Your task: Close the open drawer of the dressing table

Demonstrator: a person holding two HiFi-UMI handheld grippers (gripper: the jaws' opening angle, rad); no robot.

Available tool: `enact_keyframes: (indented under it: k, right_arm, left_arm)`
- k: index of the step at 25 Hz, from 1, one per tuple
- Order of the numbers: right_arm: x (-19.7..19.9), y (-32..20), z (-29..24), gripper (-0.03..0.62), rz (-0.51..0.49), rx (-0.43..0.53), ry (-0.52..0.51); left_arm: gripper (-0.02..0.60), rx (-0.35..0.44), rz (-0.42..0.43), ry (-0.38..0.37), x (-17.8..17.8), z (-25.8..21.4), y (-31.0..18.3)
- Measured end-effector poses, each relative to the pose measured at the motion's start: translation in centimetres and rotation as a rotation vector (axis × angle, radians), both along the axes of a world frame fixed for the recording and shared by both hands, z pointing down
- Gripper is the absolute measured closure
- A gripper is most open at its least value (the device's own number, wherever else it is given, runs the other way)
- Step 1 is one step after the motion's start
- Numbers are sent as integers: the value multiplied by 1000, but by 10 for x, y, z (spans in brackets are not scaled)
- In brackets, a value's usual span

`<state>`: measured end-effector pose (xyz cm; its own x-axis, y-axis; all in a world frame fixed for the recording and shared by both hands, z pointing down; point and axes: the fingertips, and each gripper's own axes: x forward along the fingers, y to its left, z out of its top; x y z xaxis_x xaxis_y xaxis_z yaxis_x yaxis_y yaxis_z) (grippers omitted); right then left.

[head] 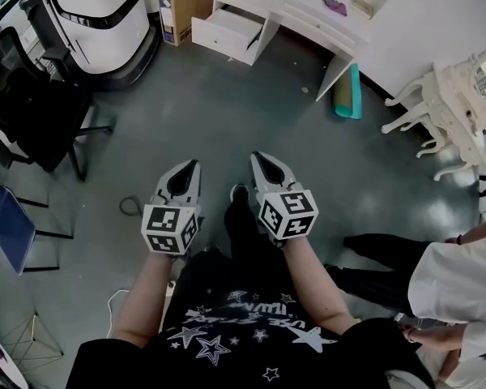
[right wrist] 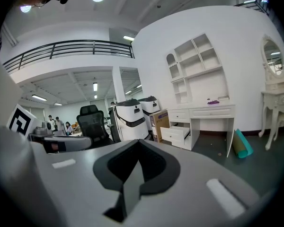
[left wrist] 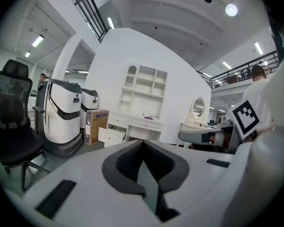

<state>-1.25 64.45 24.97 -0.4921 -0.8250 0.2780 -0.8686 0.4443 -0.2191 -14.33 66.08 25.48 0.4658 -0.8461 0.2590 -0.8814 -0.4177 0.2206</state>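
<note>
The white dressing table (head: pixel 308 14) stands far ahead against the wall, and its lower left drawer (head: pixel 227 31) is pulled out over the floor. The same open drawer (left wrist: pixel 111 135) shows small in the left gripper view and again, as the drawer (right wrist: pixel 176 135), in the right gripper view. My left gripper (head: pixel 189 167) and right gripper (head: pixel 261 160) are held side by side at waist height over the grey floor, well short of the table. Both point toward it. Their jaws meet at the tips with nothing between them. A purple item (head: pixel 334 6) lies on the tabletop.
Two white robot machines (head: pixel 97 14) and a cardboard box (head: pixel 182 2) stand left of the drawer. A black office chair (head: pixel 32 112) is at left, and a teal roll (head: pixel 348 91) leans by the table leg. An ornate mirror table (head: pixel 458 96) and a second person (head: pixel 454 282) are at right.
</note>
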Motion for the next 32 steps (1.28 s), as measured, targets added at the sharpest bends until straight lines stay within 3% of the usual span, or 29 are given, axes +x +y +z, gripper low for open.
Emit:
enact_keyframes:
  k: [13, 25, 32]
  right_arm:
    - [19, -95, 19, 592, 34, -16, -56]
    - [48, -220, 34, 592, 31, -42, -84]
    - [81, -302, 32, 592, 42, -60, -94]
  left_arm:
    - [572, -44, -23, -37, 11, 17, -81]
    - [572, -55, 43, -86, 55, 28, -211]
    - [572, -55, 22, -86, 76, 23, -295]
